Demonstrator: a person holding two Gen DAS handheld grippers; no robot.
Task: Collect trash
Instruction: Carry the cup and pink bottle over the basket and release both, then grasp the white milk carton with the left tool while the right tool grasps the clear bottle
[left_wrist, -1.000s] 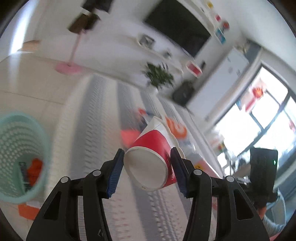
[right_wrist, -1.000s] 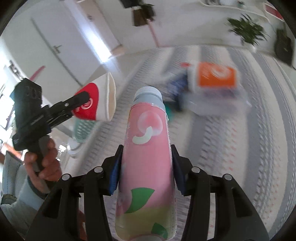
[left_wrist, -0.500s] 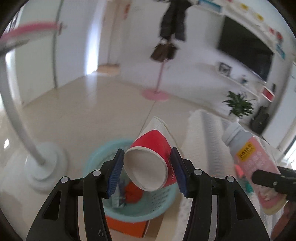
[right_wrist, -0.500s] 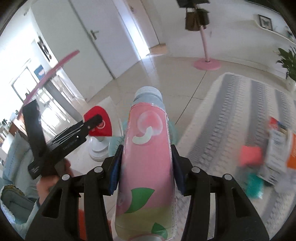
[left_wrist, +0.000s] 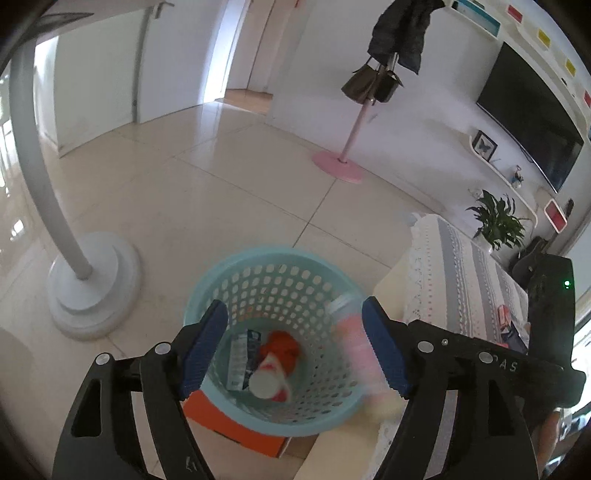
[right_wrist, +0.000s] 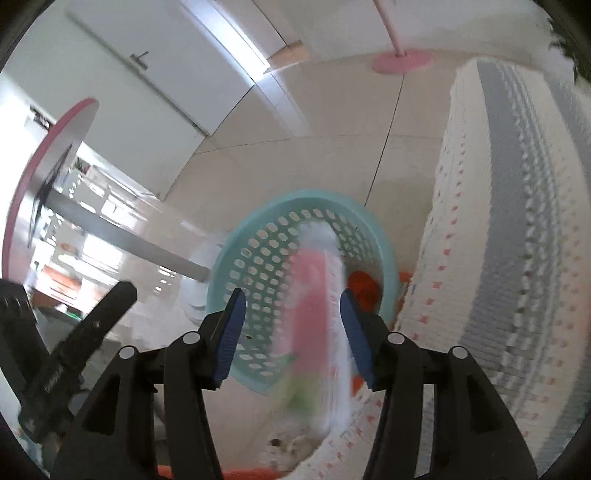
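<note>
A teal perforated basket (left_wrist: 225, 273) stands on the floor, also in the right wrist view (right_wrist: 258, 236). The red and white paper cup (left_wrist: 271, 373) lies in its bottom beside a small packet (left_wrist: 242, 356). My left gripper (left_wrist: 295, 350) is open and empty above the basket. My right gripper (right_wrist: 291, 332) is open; the pink bottle (right_wrist: 314, 295) is blurred between its spread jaws, falling towards the basket. The bottle also shows at the basket's right rim in the left wrist view (left_wrist: 356, 350).
An orange box (left_wrist: 229, 424) lies under the basket. A white lamp base (left_wrist: 92, 284) stands to the left. A table with a striped cloth (left_wrist: 461, 280) is to the right. A pink coat stand (left_wrist: 340, 166) is further back.
Both grippers opened. The cup dropped from the left gripper into the basket. The pink bottle left the right gripper's grip and is falling at the basket.
</note>
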